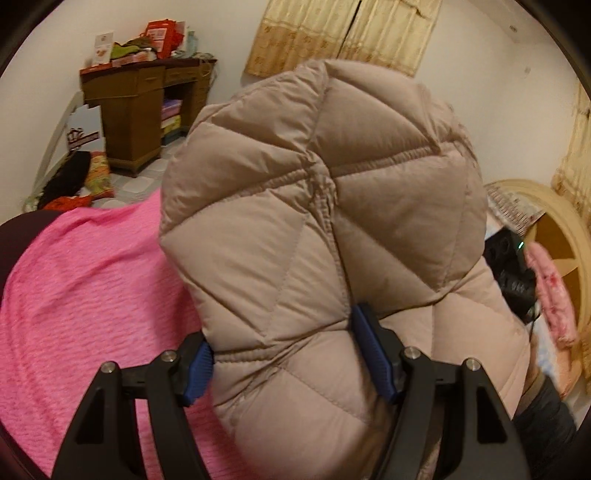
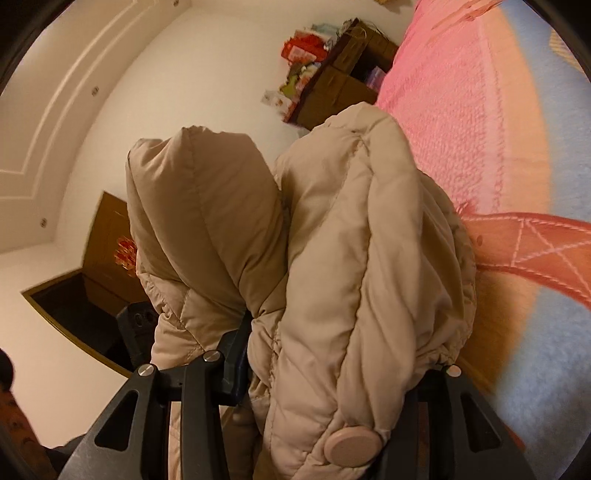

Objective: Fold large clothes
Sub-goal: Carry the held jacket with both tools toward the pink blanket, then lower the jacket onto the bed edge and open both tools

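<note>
Beige quilted coat (image 1: 321, 229) clamped between left gripper (image 1: 288, 347) pads, bulging beyond fingertips over pink bedspread (image 1: 85, 280); also bunched (image 2: 332, 258) and pinched within right gripper (image 2: 332, 373) fingers.

A home bedroom, this one. There's a bed (image 1: 74, 280) under a pink blanket, a cluttered wooden desk (image 1: 140, 110) by the wall, and curtains (image 1: 343, 33) hanging behind.

Beige down jacket (image 1: 321, 206) quilted in diamond stitching, pale pink round button (image 2: 354, 446); bright pink ribbed-texture bedspread (image 1: 85, 280); black gripper fingers with blue pads (image 1: 373, 354); brown wooden desk (image 1: 136, 110); cream-yellow patterned curtain (image 1: 347, 33).
</note>
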### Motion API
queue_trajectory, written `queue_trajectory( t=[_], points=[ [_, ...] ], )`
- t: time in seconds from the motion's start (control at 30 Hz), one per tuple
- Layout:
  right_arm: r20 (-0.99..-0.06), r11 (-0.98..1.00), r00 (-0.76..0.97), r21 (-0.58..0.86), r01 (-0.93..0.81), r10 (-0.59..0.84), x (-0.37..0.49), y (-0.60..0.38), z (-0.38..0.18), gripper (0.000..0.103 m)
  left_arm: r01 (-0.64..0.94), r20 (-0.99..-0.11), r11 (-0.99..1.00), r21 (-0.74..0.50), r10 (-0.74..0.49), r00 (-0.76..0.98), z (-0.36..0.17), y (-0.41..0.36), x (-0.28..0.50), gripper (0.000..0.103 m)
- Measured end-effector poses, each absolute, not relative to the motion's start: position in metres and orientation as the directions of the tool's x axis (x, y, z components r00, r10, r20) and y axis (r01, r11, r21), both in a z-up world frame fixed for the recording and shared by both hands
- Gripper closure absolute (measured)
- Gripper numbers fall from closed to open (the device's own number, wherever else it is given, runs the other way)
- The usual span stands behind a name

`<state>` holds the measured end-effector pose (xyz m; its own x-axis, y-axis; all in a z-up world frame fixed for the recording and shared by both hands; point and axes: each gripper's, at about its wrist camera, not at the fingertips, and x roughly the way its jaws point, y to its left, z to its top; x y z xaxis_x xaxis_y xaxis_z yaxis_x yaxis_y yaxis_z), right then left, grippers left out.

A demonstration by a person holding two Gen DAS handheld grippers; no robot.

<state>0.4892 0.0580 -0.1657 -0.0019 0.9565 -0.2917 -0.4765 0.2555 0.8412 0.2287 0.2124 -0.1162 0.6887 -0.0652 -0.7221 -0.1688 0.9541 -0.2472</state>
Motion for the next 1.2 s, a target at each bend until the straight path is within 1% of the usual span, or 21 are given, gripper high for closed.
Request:
queue_trajectory(
  t=[0.07,0.1,0.13,0.2,0.23,0.3,0.37,0.43,0.57,0.7,0.8,0.9,1.07,1.1,1.13,1.17,1.2],
  points=[
    [-0.342,0.306,0.011,0.825,-0.475,0.939,0.491,0.065,-0.172,0.057,-0.212,-0.743,0.951,-0.227,-0.028,0.669,-0.13,0.221,0.23,0.025],
    [-0.37,0.335,0.022,0.811,-0.479,0.929,0.491,0.069,-0.175,0.056,-0.217,-0.742,0.954,-0.205,-0.007,0.67,-0.137,0.222,0.23,0.021],
    [-0.395,0.359,0.031,0.797,-0.487,0.918,0.491,0.072,-0.176,0.054,-0.224,-0.739,0.958,-0.182,0.017,0.673,-0.14,0.225,0.229,0.012],
    [-0.423,0.386,0.042,0.778,-0.495,0.905,0.488,0.077,-0.176,0.052,-0.249,-0.738,0.959,-0.137,0.069,0.671,-0.143,0.228,0.232,0.003],
    [-0.443,0.407,0.05,0.765,-0.499,0.895,0.488,0.079,-0.175,0.05,-0.245,-0.737,0.961,-0.125,0.076,0.672,-0.145,0.23,0.236,0.0],
    [-0.487,0.452,0.07,0.733,-0.509,0.87,0.487,0.08,-0.175,0.049,-0.262,-0.741,0.958,-0.118,0.091,0.666,-0.154,0.235,0.246,0.0],
    [-0.523,0.488,0.086,0.706,-0.513,0.848,0.48,0.08,-0.182,0.047,-0.266,-0.749,0.952,-0.149,0.067,0.659,-0.16,0.239,0.25,0.0],
    [-0.547,0.512,0.099,0.685,-0.518,0.831,0.484,0.074,-0.181,0.045,-0.261,-0.749,0.954,-0.145,0.067,0.659,-0.164,0.24,0.257,0.0],
    [-0.557,0.528,0.103,0.691,-0.494,0.824,0.483,0.064,-0.191,0.042,-0.255,-0.747,0.954,-0.155,0.055,0.662,-0.171,0.245,0.261,0.0],
    [-0.561,0.536,0.108,0.69,-0.487,0.821,0.471,0.057,-0.196,0.042,-0.252,-0.741,0.952,-0.177,0.04,0.671,-0.175,0.256,0.27,0.0],
    [-0.582,0.556,0.121,0.664,-0.5,0.804,0.468,0.068,-0.191,0.042,-0.257,-0.735,0.949,-0.181,0.043,0.676,-0.172,0.255,0.267,0.0],
    [-0.597,0.576,0.147,0.634,-0.516,0.789,0.464,0.075,-0.188,0.042,-0.262,-0.721,0.952,-0.159,0.07,0.689,-0.174,0.252,0.263,0.0],
    [-0.623,0.614,0.191,0.587,-0.527,0.759,0.453,0.086,-0.181,0.041,-0.286,-0.724,0.946,-0.152,0.09,0.684,-0.172,0.251,0.258,0.0],
    [-0.631,0.625,0.201,0.574,-0.529,0.749,0.452,0.088,-0.179,0.04,-0.297,-0.726,0.946,-0.128,0.115,0.678,-0.167,0.25,0.256,0.0],
    [-0.644,0.64,0.212,0.554,-0.532,0.735,0.448,0.089,-0.176,0.037,-0.311,-0.721,0.946,-0.096,0.15,0.676,-0.158,0.242,0.247,0.0],
    [-0.659,0.659,0.232,0.528,-0.535,0.716,0.444,0.089,-0.169,0.03,-0.316,-0.714,0.946,-0.073,0.172,0.679,-0.151,0.233,0.24,0.0],
    [-0.668,0.679,0.257,0.504,-0.534,0.699,0.44,0.088,-0.162,0.028,-0.307,-0.699,0.951,-0.047,0.188,0.69,-0.138,0.228,0.232,0.0]
  ],
)
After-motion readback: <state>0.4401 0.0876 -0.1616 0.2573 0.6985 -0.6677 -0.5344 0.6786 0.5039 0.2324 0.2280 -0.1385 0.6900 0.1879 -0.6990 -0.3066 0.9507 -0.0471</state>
